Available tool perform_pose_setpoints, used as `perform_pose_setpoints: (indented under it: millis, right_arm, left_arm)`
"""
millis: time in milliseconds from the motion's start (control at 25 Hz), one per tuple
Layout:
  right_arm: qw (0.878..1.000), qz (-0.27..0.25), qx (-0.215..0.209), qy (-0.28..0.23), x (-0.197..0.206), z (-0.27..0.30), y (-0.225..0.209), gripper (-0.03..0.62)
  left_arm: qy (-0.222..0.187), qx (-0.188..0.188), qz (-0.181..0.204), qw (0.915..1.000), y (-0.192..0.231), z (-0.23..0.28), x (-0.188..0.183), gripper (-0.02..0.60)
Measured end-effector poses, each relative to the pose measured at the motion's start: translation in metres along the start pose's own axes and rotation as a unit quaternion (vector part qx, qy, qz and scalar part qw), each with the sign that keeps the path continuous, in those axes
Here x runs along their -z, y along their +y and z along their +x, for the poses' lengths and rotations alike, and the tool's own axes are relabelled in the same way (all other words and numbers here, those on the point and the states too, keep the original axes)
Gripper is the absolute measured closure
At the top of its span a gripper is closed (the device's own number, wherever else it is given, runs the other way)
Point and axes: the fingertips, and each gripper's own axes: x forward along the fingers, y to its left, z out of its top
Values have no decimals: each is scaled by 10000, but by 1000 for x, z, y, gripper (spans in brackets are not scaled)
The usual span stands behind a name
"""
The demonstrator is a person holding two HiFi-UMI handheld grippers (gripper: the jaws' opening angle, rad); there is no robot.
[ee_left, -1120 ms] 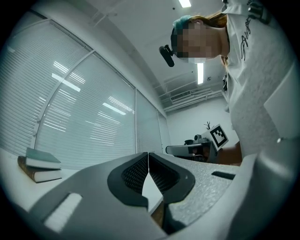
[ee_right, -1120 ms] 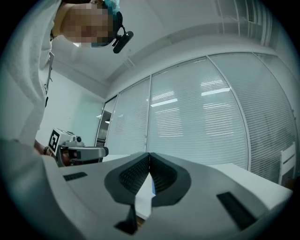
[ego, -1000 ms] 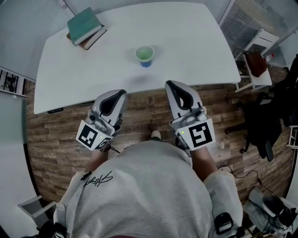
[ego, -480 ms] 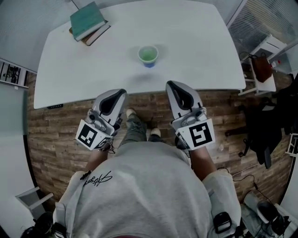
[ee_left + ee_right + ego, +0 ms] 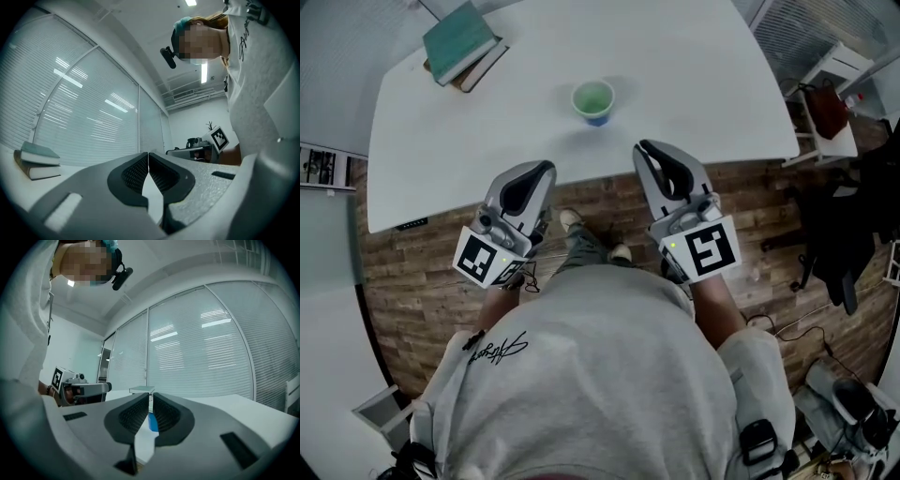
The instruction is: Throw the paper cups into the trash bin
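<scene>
A paper cup (image 5: pixel 592 101) with a green inside and blue wall stands upright in the middle of the white table (image 5: pixel 694 84). In the right gripper view a sliver of the cup (image 5: pixel 153 422) shows just behind the jaw tips. My left gripper (image 5: pixel 534 172) is held over the table's near edge, left of the cup, shut and empty. My right gripper (image 5: pixel 645 150) is level with it, a little nearer the cup, jaws together with nothing between them. In the left gripper view the left gripper (image 5: pixel 148 154) shows its tips touching. The right gripper (image 5: pixel 151 394) looks the same. No trash bin is in view.
Two stacked books (image 5: pixel 461 47) lie at the table's far left corner; the books (image 5: pixel 38 159) also show in the left gripper view. A white side stand with a red bag (image 5: pixel 825 108) and a dark office chair (image 5: pixel 853 234) stand to the right on the wooden floor (image 5: pixel 403 281).
The person has stepped closer to the table. Both grippers now reach slightly farther over its near edge toward the cup, and a foot has come forward between them. Both jaws stayed shut.
</scene>
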Motion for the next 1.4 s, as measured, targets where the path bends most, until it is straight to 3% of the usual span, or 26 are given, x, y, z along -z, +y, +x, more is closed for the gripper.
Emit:
perform_pose_setpoints:
  millis: [200, 320, 960, 1400]
  right_arm:
    - [9999, 101, 69, 114, 10, 6, -4, 574]
    - [9995, 176, -20, 279, 18, 13, -2, 513]
    - [9971, 281, -120, 691, 43, 42, -4, 364]
    - [9946, 351, -136, 972, 61, 59, -4, 332]
  left_arm:
    - [9, -61, -74, 10000, 10, -1, 3, 574]
    - [-10, -83, -102, 9999, 14, -1, 2, 574]
    - [24, -362, -139, 9992, 26, -20, 6, 574]
    - [29, -517, -124, 9986, 35, -32, 5, 573]
